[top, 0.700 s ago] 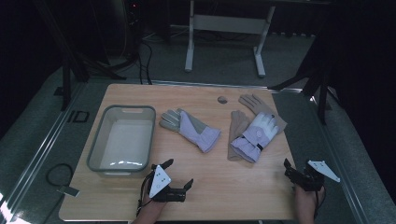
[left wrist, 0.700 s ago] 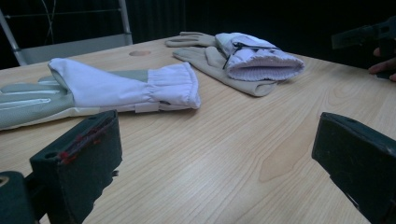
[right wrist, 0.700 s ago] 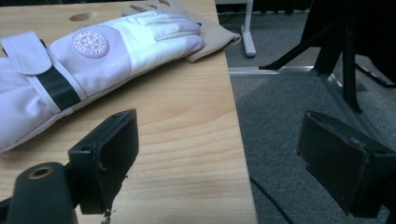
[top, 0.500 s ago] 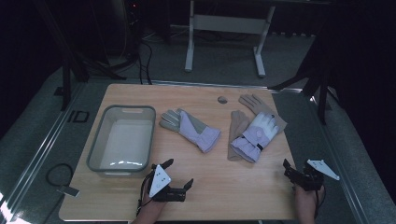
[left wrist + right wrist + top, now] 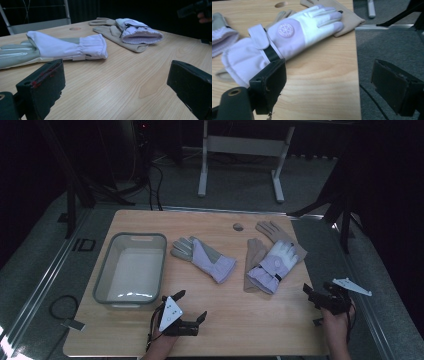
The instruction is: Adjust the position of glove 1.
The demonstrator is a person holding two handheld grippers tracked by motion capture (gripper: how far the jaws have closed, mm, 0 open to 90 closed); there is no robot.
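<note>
Your left gripper (image 5: 192, 310) hovers wide open and empty near the table's (image 5: 250, 330) front edge; your right gripper (image 5: 314, 309), likewise, at its right edge beside the lavender glove (image 5: 275, 265).

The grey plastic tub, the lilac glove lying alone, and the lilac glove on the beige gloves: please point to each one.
grey plastic tub (image 5: 101, 281), high view, on its left rim.
lilac glove lying alone (image 5: 212, 262), high view, on its back.
lilac glove on the beige gloves (image 5: 287, 35), right gripper view, on its round badge.
</note>
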